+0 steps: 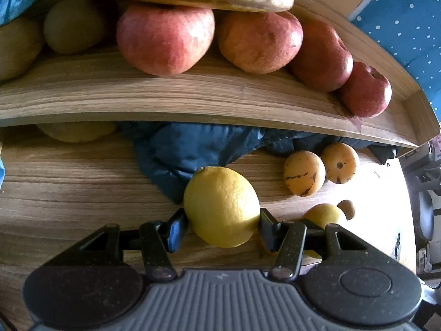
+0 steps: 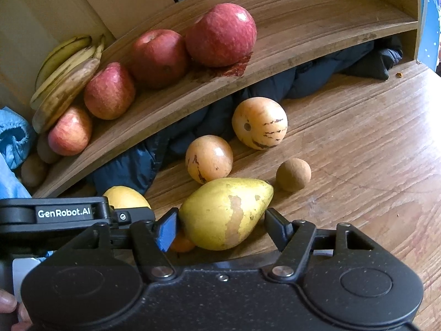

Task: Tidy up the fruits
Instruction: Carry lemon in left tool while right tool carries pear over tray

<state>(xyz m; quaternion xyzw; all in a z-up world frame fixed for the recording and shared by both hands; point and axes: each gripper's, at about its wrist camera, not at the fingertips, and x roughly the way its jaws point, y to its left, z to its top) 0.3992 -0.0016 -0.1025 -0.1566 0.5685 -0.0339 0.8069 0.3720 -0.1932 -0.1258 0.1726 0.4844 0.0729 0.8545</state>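
- Left wrist view: the left claw [image 1: 222, 224] is clamped on a yellow lemon [image 1: 222, 207]; both pads touch its sides, and it is low over the tabletop [image 1: 69, 182], near the front of the wooden shelf [image 1: 165, 102].
- Right wrist view: the right claw [image 2: 220, 226] stands around a yellow-green pear [image 2: 226, 212]. The left pad touches the pear's wide end, but the right pad is just beside the narrow end, so it does not seem to hold it yet.
- I judge the lemon firm with rough skin, so a grip across its middle is safe.
- The pear is probably heavier, smooth, easy to bruise, and its narrow end can slip; better to take the wide body gently.
- Red apples [image 2: 220, 34] and bananas [image 2: 66, 74] lie on the shelf.
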